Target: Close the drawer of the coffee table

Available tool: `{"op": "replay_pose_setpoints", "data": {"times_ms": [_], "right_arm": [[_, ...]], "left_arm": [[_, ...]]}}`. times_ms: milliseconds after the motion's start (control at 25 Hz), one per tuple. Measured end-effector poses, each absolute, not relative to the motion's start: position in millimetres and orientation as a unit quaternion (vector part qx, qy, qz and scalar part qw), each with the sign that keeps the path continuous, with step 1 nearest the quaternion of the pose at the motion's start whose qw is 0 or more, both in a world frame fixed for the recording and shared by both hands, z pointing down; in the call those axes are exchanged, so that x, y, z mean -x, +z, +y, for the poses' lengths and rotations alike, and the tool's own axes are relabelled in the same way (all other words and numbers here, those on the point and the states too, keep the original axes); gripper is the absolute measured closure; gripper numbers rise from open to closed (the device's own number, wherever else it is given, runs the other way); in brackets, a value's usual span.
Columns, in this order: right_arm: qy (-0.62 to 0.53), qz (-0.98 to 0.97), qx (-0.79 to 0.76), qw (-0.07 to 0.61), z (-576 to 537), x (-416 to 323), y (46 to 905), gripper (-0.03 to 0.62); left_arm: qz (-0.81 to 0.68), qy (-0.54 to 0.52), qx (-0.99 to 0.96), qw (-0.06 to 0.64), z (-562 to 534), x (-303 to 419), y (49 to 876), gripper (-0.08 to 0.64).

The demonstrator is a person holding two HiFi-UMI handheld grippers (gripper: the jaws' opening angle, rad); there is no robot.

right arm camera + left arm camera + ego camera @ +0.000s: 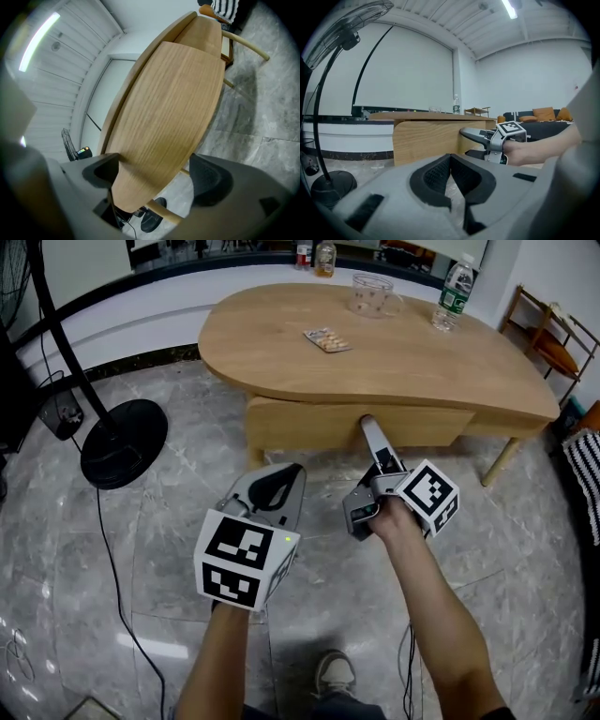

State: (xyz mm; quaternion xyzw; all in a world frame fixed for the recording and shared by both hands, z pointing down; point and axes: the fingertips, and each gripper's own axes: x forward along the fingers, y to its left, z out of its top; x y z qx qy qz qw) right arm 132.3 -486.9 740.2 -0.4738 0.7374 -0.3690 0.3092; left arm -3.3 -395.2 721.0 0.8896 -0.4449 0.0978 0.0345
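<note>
Nearly done, I judge: the drawer (pixel 309 423) sits almost flush under the coffee table (pixel 394 352) top. My right gripper (pixel 367 424) is released, jaws apart against the drawer face; my left gripper (pixel 284 480) is clenched on nothing. A last short push is left — the path straight ahead is free, and the fan base (pixel 122 442) stands well off to the left.

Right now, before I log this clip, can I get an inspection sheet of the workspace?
Surface: wooden coffee table.
Job's things: drawer front under the top; how far shut, cannot tell.
Clutter: small flat packet, glass mug, water bottle on the table.
Grippers: right gripper fingers apart, tip at the drawer front; left gripper fingers together, empty, held back.
Cables: black cable across the floor.
Surroundings: fan base, wooden chair, marble floor.
</note>
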Motion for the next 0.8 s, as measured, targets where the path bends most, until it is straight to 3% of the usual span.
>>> {"op": "replay_pose_setpoints", "data": {"times_ms": [600, 800], "right_arm": [[-0.36, 0.734, 0.479, 0.32, -509, -131, 739, 0.121], [-0.361, 0.732, 0.485, 0.314, -499, -131, 739, 0.17]], "left_arm": [[-0.456, 0.113, -0.882, 0.036, -394, 26, 736, 0.555], [-0.452, 0.117, -0.884, 0.025, -391, 26, 729, 0.557]]}}
